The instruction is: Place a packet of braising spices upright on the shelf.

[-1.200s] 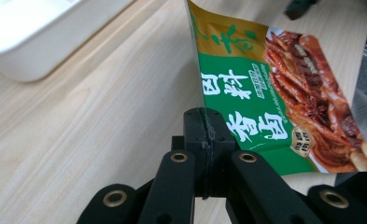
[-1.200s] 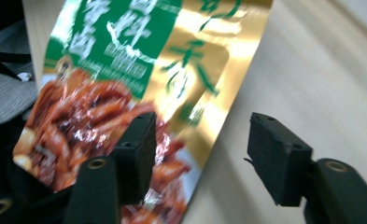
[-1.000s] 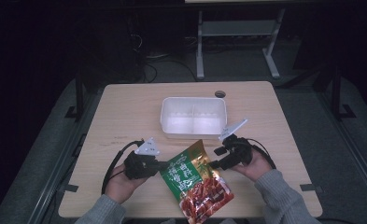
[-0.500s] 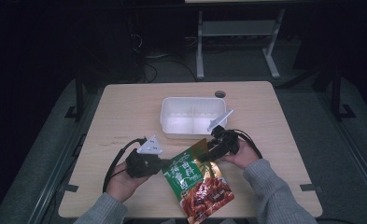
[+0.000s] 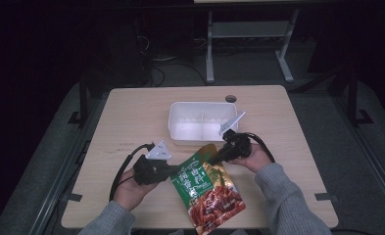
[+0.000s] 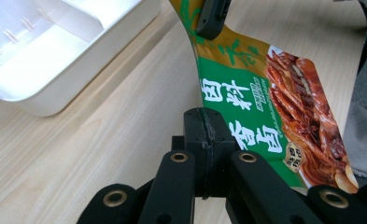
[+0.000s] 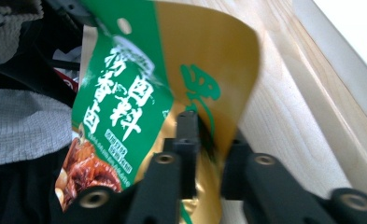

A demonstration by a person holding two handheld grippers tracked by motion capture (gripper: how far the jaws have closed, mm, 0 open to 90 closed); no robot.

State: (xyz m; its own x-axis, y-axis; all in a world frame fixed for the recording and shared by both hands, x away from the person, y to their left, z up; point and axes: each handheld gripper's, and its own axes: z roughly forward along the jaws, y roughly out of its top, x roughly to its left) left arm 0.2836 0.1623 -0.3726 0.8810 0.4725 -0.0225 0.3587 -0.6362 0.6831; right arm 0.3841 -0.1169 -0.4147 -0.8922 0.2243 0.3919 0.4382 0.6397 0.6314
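- Where the pale wooden table [image 5: 131, 112] meets the person's side, a glossy green-and-gold foil food pouch [image 5: 207, 188] with a printed picture of reddish-brown meat is held up between two black grippers, its lower end hanging over the near edge of the table.
- The left gripper [image 5: 168, 171] has its jaws pressed fully together on the pouch's green left edge; in the left gripper view the pads meet with the foil [image 6: 246, 100] pinched in the seam.
- The right gripper [image 5: 214, 157] has just been closing its jaws, and they now clamp the pouch's gold top corner; in the right gripper view the foil [image 7: 139, 88] curls up and over between the two black fingers.
- A white rectangular plastic tray [image 5: 176, 128] with a divider sits near the middle of the table, just beyond the pouch and close to the right gripper.
- Grey sleeves cover both forearms.
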